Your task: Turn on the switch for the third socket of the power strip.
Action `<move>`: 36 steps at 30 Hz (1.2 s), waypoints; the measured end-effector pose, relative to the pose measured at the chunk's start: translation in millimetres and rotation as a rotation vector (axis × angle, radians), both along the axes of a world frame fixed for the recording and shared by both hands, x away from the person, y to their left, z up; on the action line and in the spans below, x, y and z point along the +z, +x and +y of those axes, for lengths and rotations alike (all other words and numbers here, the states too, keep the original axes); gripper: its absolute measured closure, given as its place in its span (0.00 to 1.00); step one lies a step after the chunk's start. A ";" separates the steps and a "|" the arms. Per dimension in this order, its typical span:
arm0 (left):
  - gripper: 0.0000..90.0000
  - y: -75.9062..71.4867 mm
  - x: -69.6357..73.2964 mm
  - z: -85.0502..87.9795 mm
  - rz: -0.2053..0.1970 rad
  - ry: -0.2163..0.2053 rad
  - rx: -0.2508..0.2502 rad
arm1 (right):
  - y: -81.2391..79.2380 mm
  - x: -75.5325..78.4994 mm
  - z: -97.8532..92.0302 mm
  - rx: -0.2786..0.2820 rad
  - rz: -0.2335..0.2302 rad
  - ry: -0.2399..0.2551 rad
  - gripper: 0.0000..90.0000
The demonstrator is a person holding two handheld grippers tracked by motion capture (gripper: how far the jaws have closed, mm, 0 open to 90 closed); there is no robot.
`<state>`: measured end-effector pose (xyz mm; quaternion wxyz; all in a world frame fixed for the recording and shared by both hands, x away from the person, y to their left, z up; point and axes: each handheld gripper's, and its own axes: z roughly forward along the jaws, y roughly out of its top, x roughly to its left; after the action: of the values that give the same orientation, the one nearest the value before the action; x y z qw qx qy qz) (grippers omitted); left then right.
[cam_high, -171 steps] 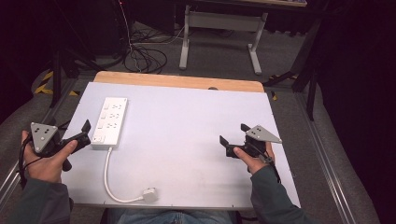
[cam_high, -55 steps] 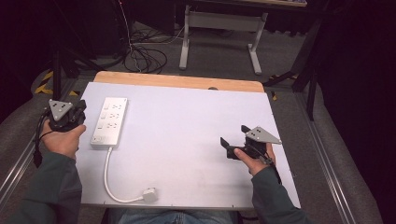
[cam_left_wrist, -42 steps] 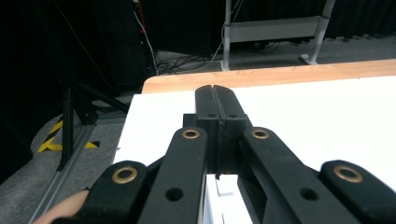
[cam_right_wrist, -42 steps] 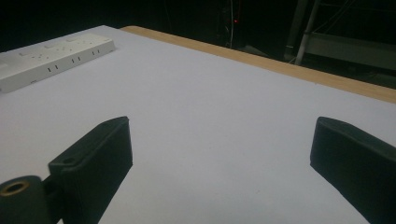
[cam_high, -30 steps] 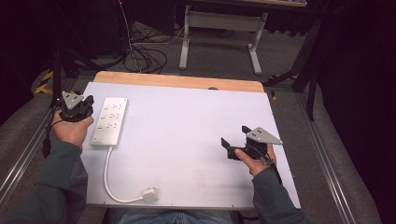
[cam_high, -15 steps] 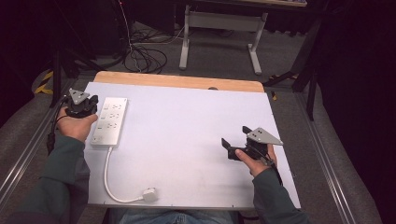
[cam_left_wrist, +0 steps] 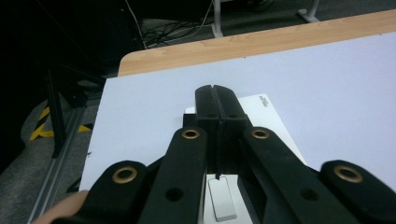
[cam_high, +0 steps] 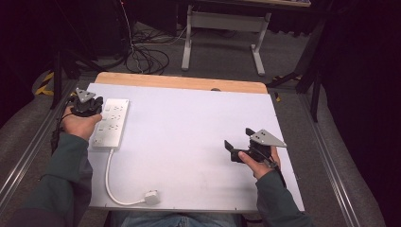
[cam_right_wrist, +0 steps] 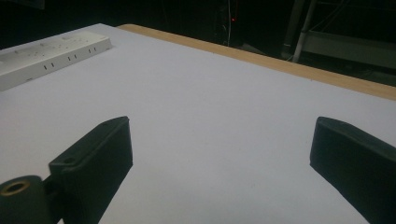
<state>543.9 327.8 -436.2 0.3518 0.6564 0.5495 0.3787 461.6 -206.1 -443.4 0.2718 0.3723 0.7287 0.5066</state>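
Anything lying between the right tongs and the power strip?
No: bare white tabletop separates the right tongs from the power strip, seen in the high view.

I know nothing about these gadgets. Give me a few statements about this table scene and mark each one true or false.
1. The left tool has its jaws shut, above the white power strip. True.
2. The right tool grips the plug. False: its jaws stand open with nothing between them, and the white plug lies near the table's front edge.
3. The power strip lies on the left side of the white table top. True.
4. The power strip's cable runs off the table's far edge. False: it curves toward the person and ends at the plug on the table.
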 end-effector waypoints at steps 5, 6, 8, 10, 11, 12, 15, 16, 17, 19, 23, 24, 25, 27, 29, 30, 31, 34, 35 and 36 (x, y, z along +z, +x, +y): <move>1.00 4.0 -1.6 -1.4 0.015 0.005 -0.013 | 0.0 0.0 -0.2 -0.003 0.001 -0.001 0.07; 1.00 5.1 -2.0 -1.6 0.015 0.007 -0.015 | 0.0 -0.1 -0.1 -0.002 0.001 -0.001 0.07; 1.00 6.8 -2.7 -2.2 0.024 0.008 -0.017 | -0.2 -0.1 0.0 -0.003 0.001 -0.002 0.07; 1.00 8.3 -3.5 -2.5 0.032 0.008 -0.022 | -0.2 -0.2 -0.3 -0.004 0.001 -0.001 0.07; 1.00 9.1 -3.8 -2.7 0.036 0.009 -0.024 | -0.3 -0.3 -0.5 -0.004 0.001 -0.002 0.07; 1.00 9.8 -3.9 -2.8 0.042 0.009 -0.028 | -0.4 -0.3 -0.7 -0.005 0.003 0.001 0.07; 1.00 12.1 -5.0 -2.9 0.053 0.003 -0.032 | -0.4 -0.1 -0.9 -0.006 -0.001 0.003 0.07; 1.00 12.9 -5.7 -2.5 0.057 0.008 -0.035 | -0.4 -0.1 -0.9 -0.006 -0.001 0.004 0.07; 1.00 13.3 -6.5 -2.3 0.064 0.007 -0.034 | -0.4 -0.1 -0.8 -0.006 -0.001 0.003 0.07; 1.00 14.2 -7.4 -1.3 0.074 0.003 -0.035 | -0.4 -0.2 -0.6 -0.005 -0.002 -0.003 0.07; 1.00 16.9 -10.2 0.5 0.097 0.010 -0.033 | -0.6 -0.2 -0.1 -0.004 0.000 -0.002 0.07; 1.00 18.0 -11.0 0.8 0.100 0.017 -0.031 | -0.6 -0.2 -0.1 -0.004 0.001 -0.001 0.07; 1.00 18.8 -12.0 0.7 0.107 0.013 -0.031 | -0.6 -0.3 0.0 -0.004 0.001 -0.002 0.07; 1.00 21.0 -13.3 1.3 0.116 0.020 -0.032 | -0.6 -0.2 0.0 -0.004 0.000 -0.002 0.07; 1.00 22.7 -14.2 1.5 0.129 0.020 -0.035 | -0.4 -0.3 -0.2 -0.003 0.000 -0.004 0.07; 1.00 23.4 -14.9 1.3 0.133 0.020 -0.032 | -0.2 -0.4 -0.2 -0.003 0.000 -0.005 0.07; 1.00 23.9 -15.3 1.4 0.140 0.022 -0.033 | -0.1 -0.4 -0.3 -0.003 -0.001 -0.006 0.07; 1.00 26.2 -14.6 1.3 0.159 0.048 -0.035 | 0.0 -0.4 -0.3 -0.003 -0.001 -0.006 0.07; 1.00 27.4 -14.3 1.3 0.157 0.040 -0.037 | -0.1 -0.5 -0.3 -0.003 -0.001 -0.007 0.07; 1.00 28.2 -14.4 0.6 0.161 0.041 -0.039 | -0.2 -0.5 -0.3 -0.003 -0.001 -0.007 0.07</move>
<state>572.1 328.4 -450.6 0.3002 0.7024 0.5552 0.3290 461.4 -206.5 -443.9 0.2743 0.3723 0.7296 0.5038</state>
